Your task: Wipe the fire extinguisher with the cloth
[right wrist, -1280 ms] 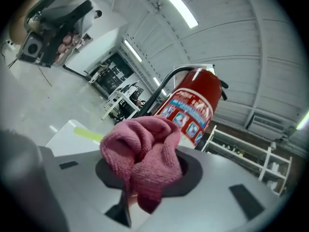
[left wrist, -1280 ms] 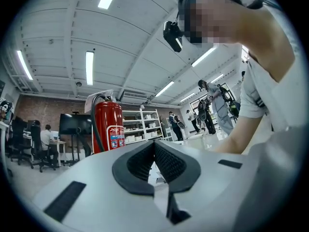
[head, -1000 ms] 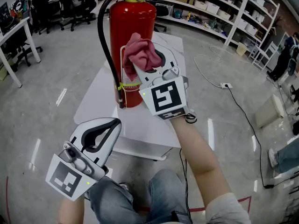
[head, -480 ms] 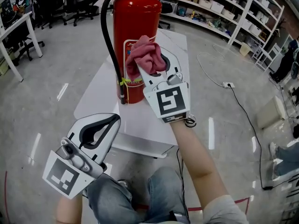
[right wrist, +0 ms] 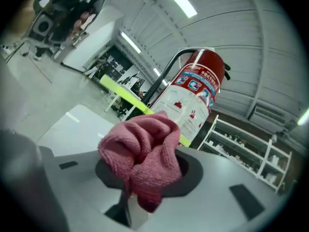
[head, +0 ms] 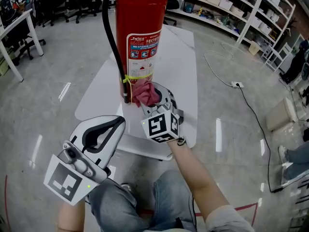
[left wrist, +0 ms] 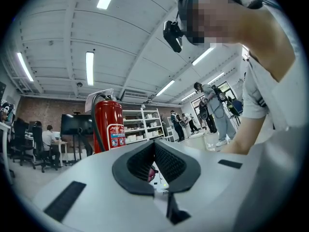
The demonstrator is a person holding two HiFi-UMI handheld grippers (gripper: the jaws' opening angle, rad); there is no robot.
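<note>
A tall red fire extinguisher [head: 140,37] with a black hose [head: 110,42] stands upright on a small white table [head: 101,88]. My right gripper [head: 153,94] is shut on a bunched pink cloth [head: 147,93], which presses against the extinguisher's base below the label. In the right gripper view the cloth [right wrist: 142,151] fills the jaws with the extinguisher [right wrist: 193,98] just beyond. My left gripper [head: 104,132] is held low at the table's near edge, shut on nothing; in its own view the extinguisher [left wrist: 109,132] stands ahead.
A white cable [head: 227,71] and a black cable [head: 256,124] lie on the grey floor to the right. Shelving [head: 227,4] lines the back right. Desks and chairs [head: 29,18] stand at the back left. The person's knees [head: 145,202] are below the table.
My right gripper has slid the pink cloth down the extinguisher's front, from the label area to near its base. The left gripper has stayed put.
</note>
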